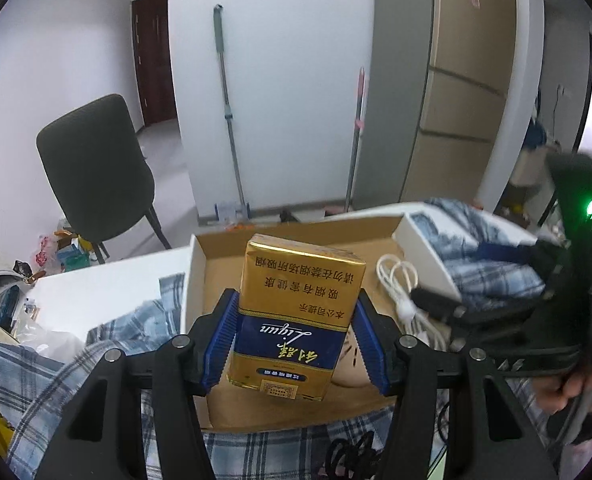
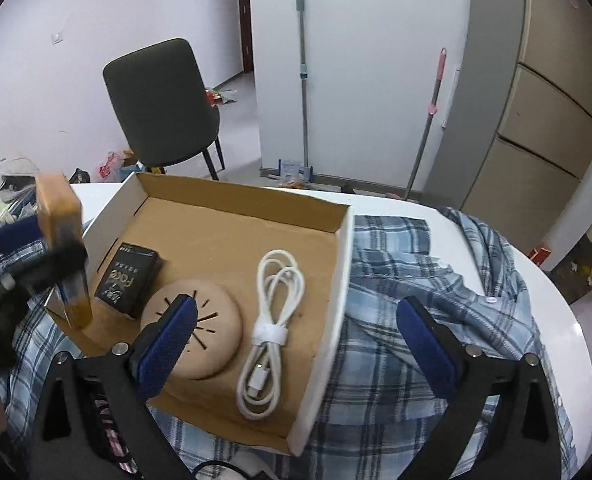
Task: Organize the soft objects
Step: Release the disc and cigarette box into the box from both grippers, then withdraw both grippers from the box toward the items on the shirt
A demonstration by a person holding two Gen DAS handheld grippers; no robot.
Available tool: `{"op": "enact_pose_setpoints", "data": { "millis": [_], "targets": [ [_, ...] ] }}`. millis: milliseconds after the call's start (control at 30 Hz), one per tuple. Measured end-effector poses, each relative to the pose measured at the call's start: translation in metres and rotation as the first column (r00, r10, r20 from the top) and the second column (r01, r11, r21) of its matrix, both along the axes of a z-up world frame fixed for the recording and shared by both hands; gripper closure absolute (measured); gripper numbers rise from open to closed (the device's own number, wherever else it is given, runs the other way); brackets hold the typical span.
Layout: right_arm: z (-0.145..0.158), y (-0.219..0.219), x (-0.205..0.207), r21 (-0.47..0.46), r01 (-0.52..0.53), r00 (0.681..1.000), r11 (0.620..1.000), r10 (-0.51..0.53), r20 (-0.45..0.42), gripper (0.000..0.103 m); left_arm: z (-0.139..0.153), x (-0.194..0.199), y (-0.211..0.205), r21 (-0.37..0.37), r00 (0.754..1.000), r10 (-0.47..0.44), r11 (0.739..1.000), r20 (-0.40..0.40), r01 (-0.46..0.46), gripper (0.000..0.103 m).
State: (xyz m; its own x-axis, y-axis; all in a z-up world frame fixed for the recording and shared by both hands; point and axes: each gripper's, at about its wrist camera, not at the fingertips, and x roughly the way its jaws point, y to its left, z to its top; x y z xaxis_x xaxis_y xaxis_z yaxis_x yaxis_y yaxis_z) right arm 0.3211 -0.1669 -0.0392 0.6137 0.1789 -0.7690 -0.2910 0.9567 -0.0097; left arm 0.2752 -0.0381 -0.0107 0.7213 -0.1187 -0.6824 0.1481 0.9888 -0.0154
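Note:
My left gripper (image 1: 296, 298) is shut on a gold and blue cigarette pack (image 1: 296, 312), blue pads pressing on its two sides, and holds it upright above the open cardboard box (image 1: 223, 248). In the right wrist view the same pack (image 2: 61, 248) shows blurred at the box's left wall. My right gripper (image 2: 296, 302) stands wide open over the box's right wall (image 2: 336, 288) with nothing between its pads. Inside the box lie a black pack (image 2: 129, 276), a round beige disc (image 2: 211, 320) and a coiled white cable (image 2: 275, 308). A blue plaid shirt (image 2: 436, 280) is spread under and around the box.
The box and shirt lie on a round white table (image 2: 568, 320). A dark chair (image 2: 163, 100) stands behind it, and two mops (image 2: 302, 80) lean on the far wall. Clutter and bags lie on the floor at the left (image 1: 55, 248). A hand (image 1: 556, 392) grips the right tool.

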Motion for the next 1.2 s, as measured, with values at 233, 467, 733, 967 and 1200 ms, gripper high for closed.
{"op": "enact_pose_setpoints", "data": {
  "millis": [233,467,733,967,1200],
  "targets": [
    [-0.001,0.002,-0.003,-0.013,-0.014,1.000,1.000,0.014,0.004,0.004,-0.017,0.008,0.006,-0.004,0.997,0.055,0.998,-0.054,-0.055,0.021],
    [0.014,0.000,-0.005,0.022,0.003,0.999,1.000,-0.004,0.048,0.004,0.002,0.001,0.012,-0.024,0.998,0.070,0.997,-0.001,-0.070,0.021],
    [0.072,0.000,-0.047,0.033,-0.032,0.985,0.999,0.026,0.169,0.004,0.059,-0.033,0.013,-0.095,0.991,0.093,0.992,0.095,-0.084,0.021],
    [0.114,-0.017,-0.106,0.078,-0.076,0.961,0.994,0.052,0.270,0.004,0.100,-0.093,0.001,-0.048,0.972,0.099,0.995,0.215,-0.091,0.021],
    [0.122,-0.035,-0.152,0.154,-0.104,0.946,0.983,0.050,0.319,0.004,0.123,-0.147,0.002,-0.066,0.953,0.097,0.994,0.286,-0.082,0.021]
  ]
}}
